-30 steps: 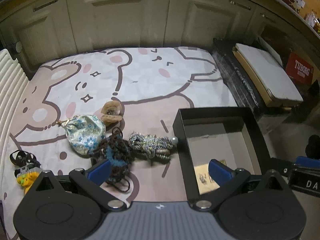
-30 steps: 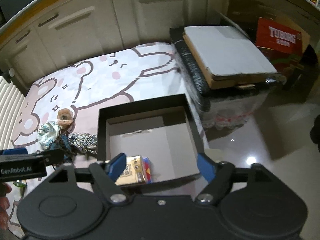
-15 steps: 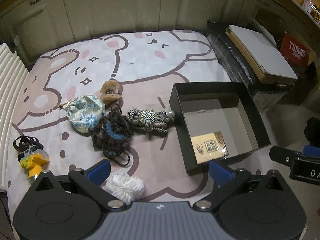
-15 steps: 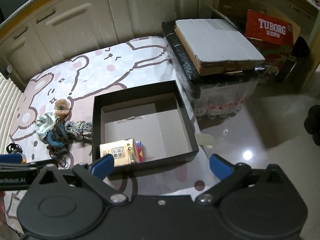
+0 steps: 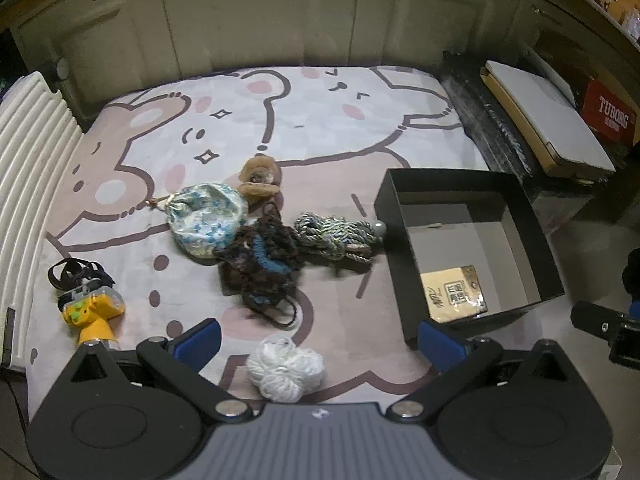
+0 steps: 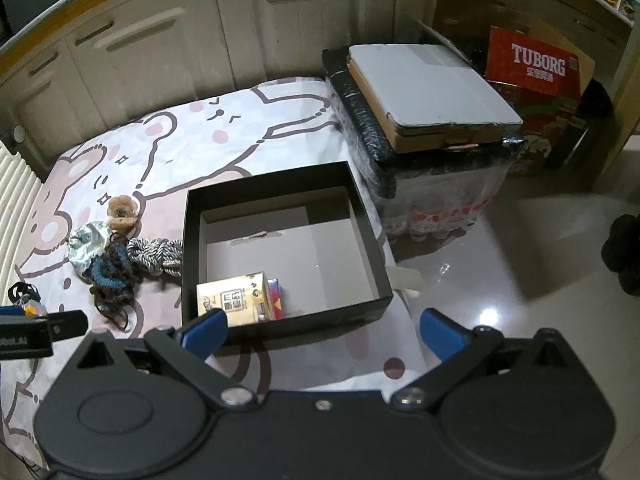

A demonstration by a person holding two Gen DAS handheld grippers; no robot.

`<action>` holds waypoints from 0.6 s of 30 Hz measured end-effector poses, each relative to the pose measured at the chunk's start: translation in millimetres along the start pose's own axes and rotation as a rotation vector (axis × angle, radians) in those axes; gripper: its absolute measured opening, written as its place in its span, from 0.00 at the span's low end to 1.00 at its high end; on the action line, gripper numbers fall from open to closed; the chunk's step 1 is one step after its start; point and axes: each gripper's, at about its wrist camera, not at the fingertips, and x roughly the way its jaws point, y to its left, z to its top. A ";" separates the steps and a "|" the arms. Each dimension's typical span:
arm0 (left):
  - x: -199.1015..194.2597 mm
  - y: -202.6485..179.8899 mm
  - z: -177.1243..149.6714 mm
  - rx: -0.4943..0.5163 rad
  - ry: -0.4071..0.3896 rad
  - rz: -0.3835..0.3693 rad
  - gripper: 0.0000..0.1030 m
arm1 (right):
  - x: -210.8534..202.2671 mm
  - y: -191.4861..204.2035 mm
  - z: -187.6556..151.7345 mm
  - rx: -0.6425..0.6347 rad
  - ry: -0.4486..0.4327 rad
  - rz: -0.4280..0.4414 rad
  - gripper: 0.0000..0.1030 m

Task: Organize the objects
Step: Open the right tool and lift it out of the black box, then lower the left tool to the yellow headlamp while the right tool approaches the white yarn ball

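Both hand-held grippers spread, empty | left hand-held gripper tilted down | right hand-held gripper likewise

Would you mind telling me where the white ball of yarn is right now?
In the left wrist view the white ball of yarn lies on the cartoon mat, low in the picture between the open left gripper's fingers, just below the dark crocheted bundle.
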 end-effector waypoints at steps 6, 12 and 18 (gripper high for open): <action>-4.2 20.0 0.0 -0.012 -0.019 0.007 1.00 | 4.8 20.4 2.6 -0.035 -0.002 0.025 1.00; -7.7 45.7 -0.4 -0.028 -0.032 0.028 1.00 | 8.8 47.7 5.8 -0.080 -0.003 0.062 1.00; -12.3 75.2 -0.5 -0.062 -0.048 0.053 1.00 | 14.8 76.4 8.4 -0.110 0.005 0.098 1.00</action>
